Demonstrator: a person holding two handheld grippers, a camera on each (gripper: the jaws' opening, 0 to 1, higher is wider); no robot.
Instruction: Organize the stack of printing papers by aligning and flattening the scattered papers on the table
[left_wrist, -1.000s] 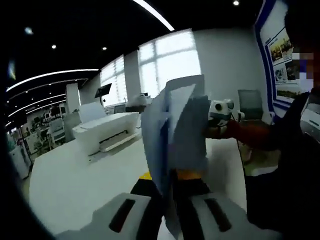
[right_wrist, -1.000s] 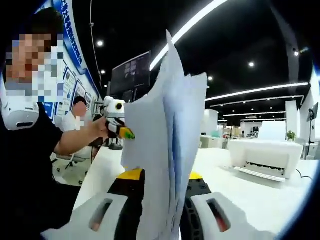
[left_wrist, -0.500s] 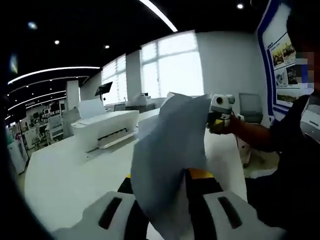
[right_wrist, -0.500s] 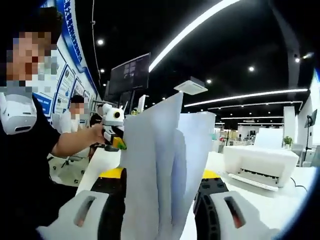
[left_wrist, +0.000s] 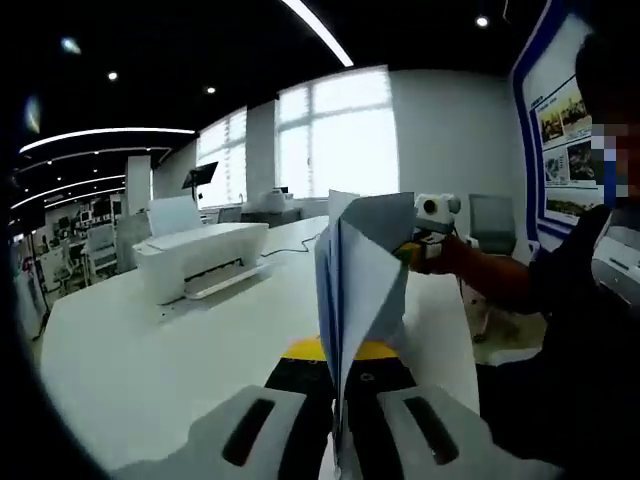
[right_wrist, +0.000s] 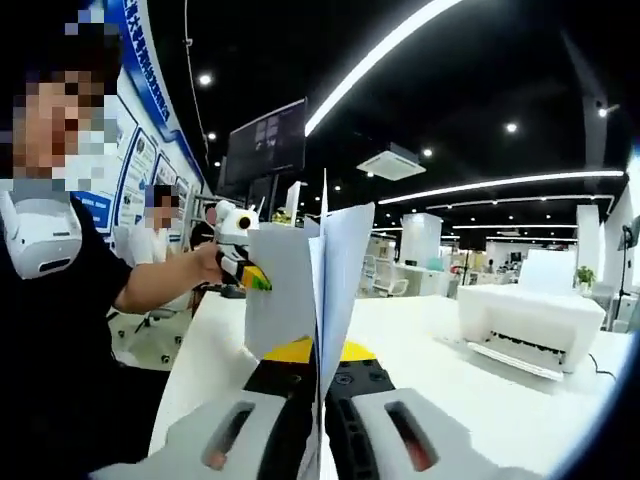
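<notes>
A stack of white printing papers (left_wrist: 362, 272) stands upright and nearly edge-on above the white table (left_wrist: 150, 350). My left gripper (left_wrist: 340, 385) is shut on its lower edge, jaws close together. At the stack's far right edge the right gripper (left_wrist: 432, 212) shows, held by a person's hand. In the right gripper view the same papers (right_wrist: 338, 262) rise between the jaws of my right gripper (right_wrist: 320, 380), which is shut on them. The left gripper (right_wrist: 236, 238) sits at the papers' far left edge. The sheets fan slightly apart at the top.
A white printer (left_wrist: 200, 258) stands on the table to the left, seen again as the printer (right_wrist: 525, 318) at the right of the right gripper view. A person in a dark shirt (right_wrist: 60, 300) is close beside the table edge (right_wrist: 190, 350). Bare tabletop lies around the papers.
Both pairs of jaws have closed in on the papers since half a second ago. The splayed sheets have drawn together into a narrower, more upright stack.
</notes>
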